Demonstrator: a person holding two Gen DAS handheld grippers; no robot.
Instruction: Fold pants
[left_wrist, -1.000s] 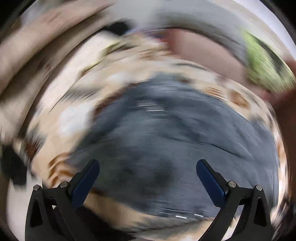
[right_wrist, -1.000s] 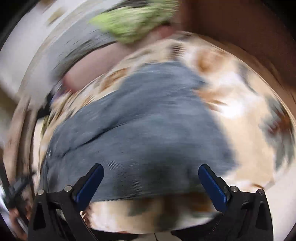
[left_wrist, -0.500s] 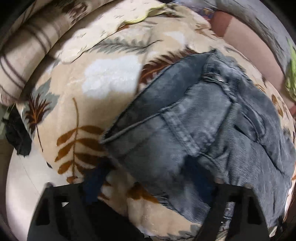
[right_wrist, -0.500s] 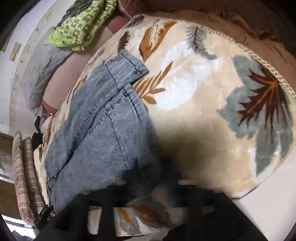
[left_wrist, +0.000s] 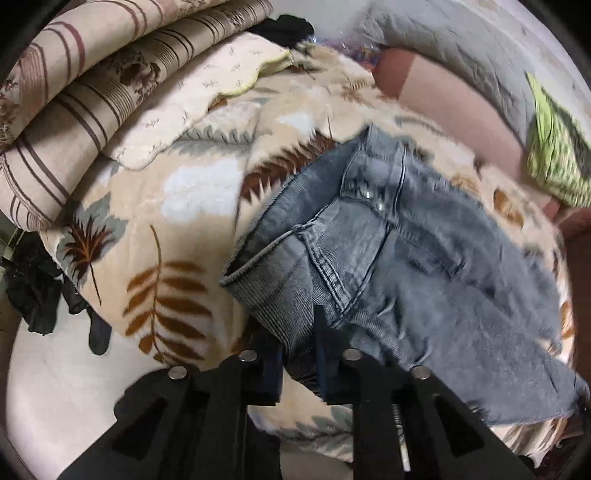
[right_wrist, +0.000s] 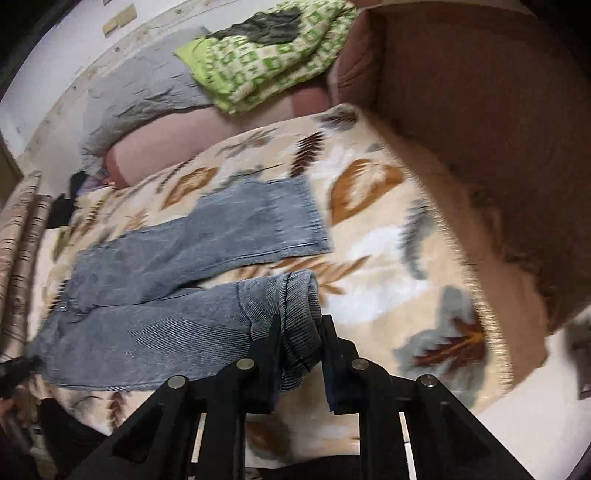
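Both jaws are clenched on denim. Half a second ago each pair was only a dark blur low over the cloth, and a second ago both stood wide apart above it; now the left gripper pinches the waist corner of the pants, and the right gripper pinches the hem of the near leg.

The pants lie on the leaf-print blanket, waist toward the left gripper, legs running toward the right one. In the right wrist view the far leg lies flat, while the near leg's cuff bunches up between the fingers and looks raised off the blanket. At the waist, the band curls up from the surface where it is held.

With both ends of the near side in hand, my reading is that the grasp is done and a lengthwise fold, near leg over far leg, is about to begin. No fold is made yet.

No box, basket or other container shows in either view; only bedding around the blanket: striped quilts and a green cloth.
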